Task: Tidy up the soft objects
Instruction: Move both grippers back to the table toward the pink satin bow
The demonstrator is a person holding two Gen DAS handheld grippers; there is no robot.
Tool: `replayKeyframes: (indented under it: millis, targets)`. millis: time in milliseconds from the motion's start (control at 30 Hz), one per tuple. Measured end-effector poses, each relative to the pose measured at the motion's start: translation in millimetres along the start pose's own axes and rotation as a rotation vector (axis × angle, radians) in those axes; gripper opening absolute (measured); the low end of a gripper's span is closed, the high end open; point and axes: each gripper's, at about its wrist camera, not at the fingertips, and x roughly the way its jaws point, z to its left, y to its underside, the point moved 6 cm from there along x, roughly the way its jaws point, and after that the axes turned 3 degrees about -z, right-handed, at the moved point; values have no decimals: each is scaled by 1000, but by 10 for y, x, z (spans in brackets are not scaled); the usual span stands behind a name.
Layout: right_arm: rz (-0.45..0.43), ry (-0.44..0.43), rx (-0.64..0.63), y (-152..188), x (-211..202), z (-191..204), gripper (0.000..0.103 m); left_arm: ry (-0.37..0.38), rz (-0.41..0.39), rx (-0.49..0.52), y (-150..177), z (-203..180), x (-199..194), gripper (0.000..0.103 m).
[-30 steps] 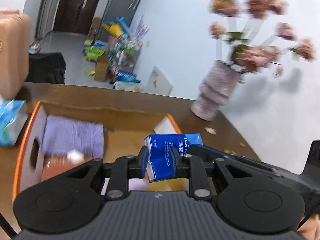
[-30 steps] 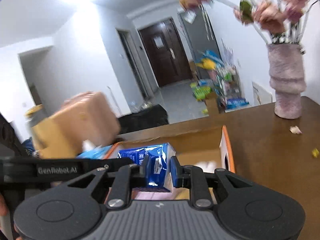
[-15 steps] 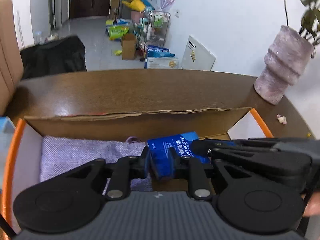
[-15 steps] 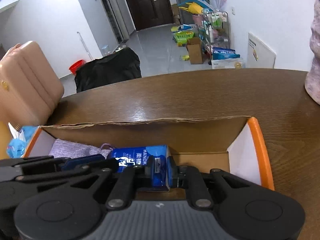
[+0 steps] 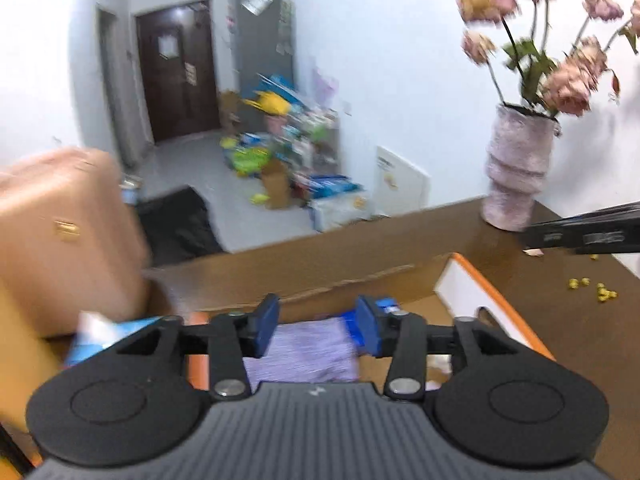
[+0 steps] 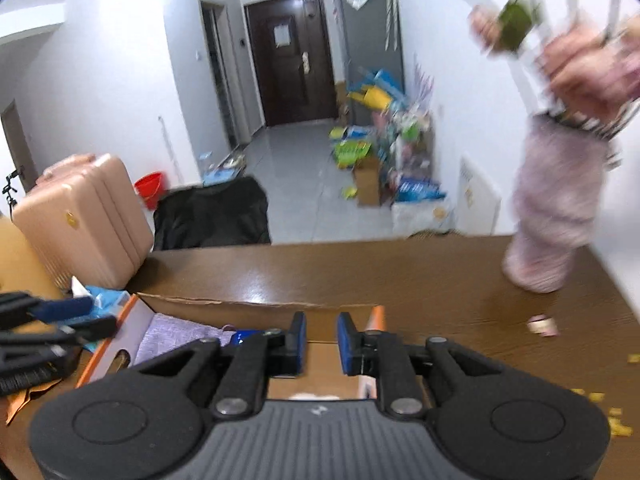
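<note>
An orange-rimmed cardboard box [image 5: 500, 300] [image 6: 240, 308] stands on the brown table. Inside it lie a folded purple towel [image 5: 304, 348] [image 6: 180, 334] and a blue handkerchief pack [image 5: 386, 306] [image 6: 244, 336]. My left gripper [image 5: 316, 330] hangs above the box, jaws opening, with nothing between them. My right gripper [image 6: 322, 344] hovers over the box's near side, jaws also opening and empty. Each gripper shows at the edge of the other's view: the right gripper [image 5: 584, 236] and the left gripper [image 6: 60, 320].
A pink vase with flowers [image 5: 516, 176] [image 6: 556, 216] stands at the table's far right, with yellow crumbs [image 5: 592, 286] near it. A light blue tissue pack [image 6: 104, 296] lies left of the box. A pink suitcase [image 6: 88, 216] stands beyond the table's left end.
Both grippers have let go of the blue handkerchief pack, which now lies in the box. Both have risen and drawn back from the box, with their jaws apart.
</note>
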Motion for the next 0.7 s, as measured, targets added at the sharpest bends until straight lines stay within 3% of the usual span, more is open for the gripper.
replayKeyframes:
  millis: [33,67,100,200,500,700]
  targets:
    - [-28,7,-8,6,-197,-5,41,-27,-21,-12,-18,74,-170,67]
    - [-49,20,-21,19,-339,-7,60,-58,-50,-25,-28,141,-340,71]
    - [-75,40,-46,45,-511,10,68,-83,-73,-29,-43,177,-467,78]
    - [-124,74,-104,141,-885,39,77,-138,-127,-27,5,278,-866,87]
    - [-212,33,-151,251,-1715,382,84,-144,-211,-45,215,356,-1705,94]
    - [-326,-1,-157,839,-2132,545,86,-207,-323,-70,765,350,-2325,102]
